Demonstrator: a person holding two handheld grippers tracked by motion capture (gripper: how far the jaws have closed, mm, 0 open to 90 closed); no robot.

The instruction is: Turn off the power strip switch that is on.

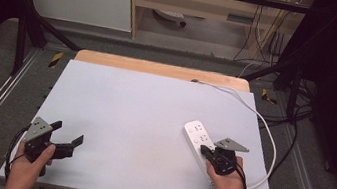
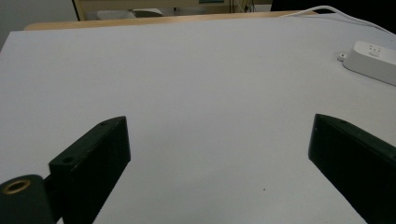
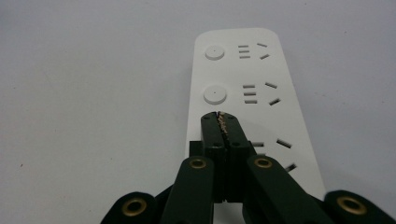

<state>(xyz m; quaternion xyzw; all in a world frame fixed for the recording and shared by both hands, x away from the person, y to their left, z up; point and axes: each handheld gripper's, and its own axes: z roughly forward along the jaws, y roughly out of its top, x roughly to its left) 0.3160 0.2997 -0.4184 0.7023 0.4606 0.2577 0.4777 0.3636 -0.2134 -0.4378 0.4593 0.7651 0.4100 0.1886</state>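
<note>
My right gripper (image 3: pixel 219 114) has its jaws pressed together with nothing between them, the tips poised over the white power strip (image 3: pixel 252 93), right at a third round button, which the tips hide. The strip lies on the right side of the counter (image 1: pixel 127 118), its white cable (image 1: pixel 259 118) running off toward the far edge. I judge the pressing of that button is in hand; whether the tips already touch it I cannot tell. The two round buttons (image 3: pixel 215 52) farther along look untouched. My left gripper (image 1: pixel 61 141) rests at the near left, jaws wide apart and empty.

The right gripper view gives me the socket slots and buttons plainly, which the high view blurs. The left gripper view catches the strip's end (image 2: pixel 373 58) from the side.
</note>
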